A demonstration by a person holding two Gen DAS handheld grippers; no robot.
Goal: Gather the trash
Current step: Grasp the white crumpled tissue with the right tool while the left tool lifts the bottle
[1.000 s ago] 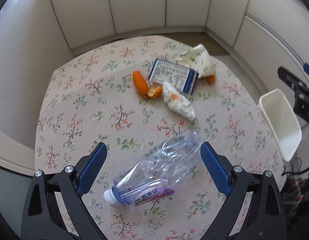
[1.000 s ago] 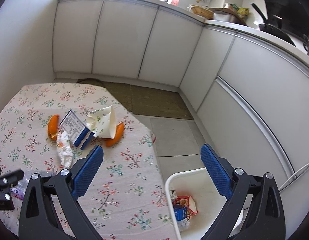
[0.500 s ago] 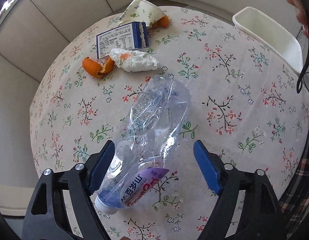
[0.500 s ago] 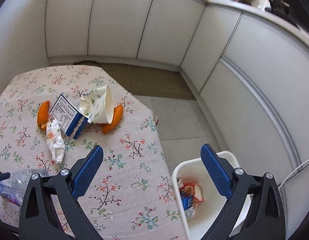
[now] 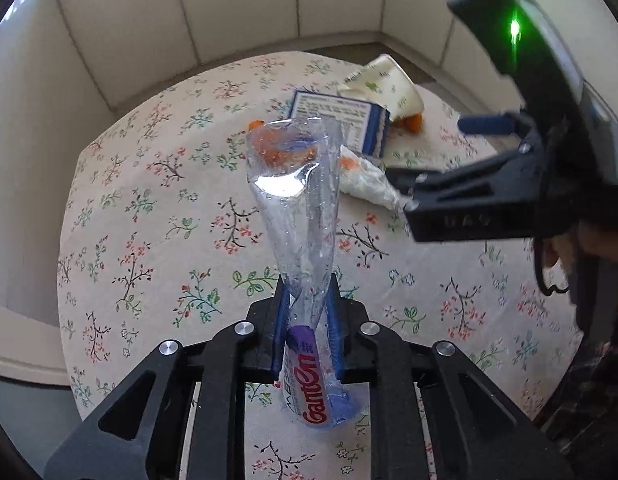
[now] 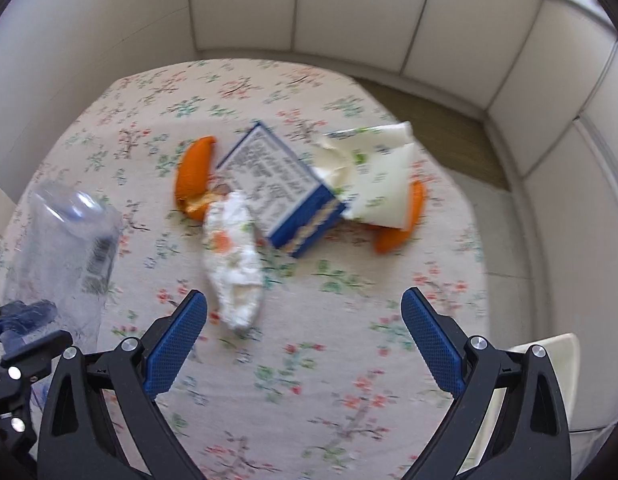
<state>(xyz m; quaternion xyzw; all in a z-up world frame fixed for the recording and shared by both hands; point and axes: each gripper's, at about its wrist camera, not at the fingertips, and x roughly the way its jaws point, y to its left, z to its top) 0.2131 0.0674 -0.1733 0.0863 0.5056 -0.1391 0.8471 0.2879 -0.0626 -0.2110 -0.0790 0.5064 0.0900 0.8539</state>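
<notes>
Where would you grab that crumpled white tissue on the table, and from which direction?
Probably across its narrow waist, from above. The crumpled tissue lies flat and elongated on the tablecloth, its far end tucked against the blue box and an orange peel. The right gripper hangs open just beyond its near end, so straddling the near half keeps clear of both.
</notes>
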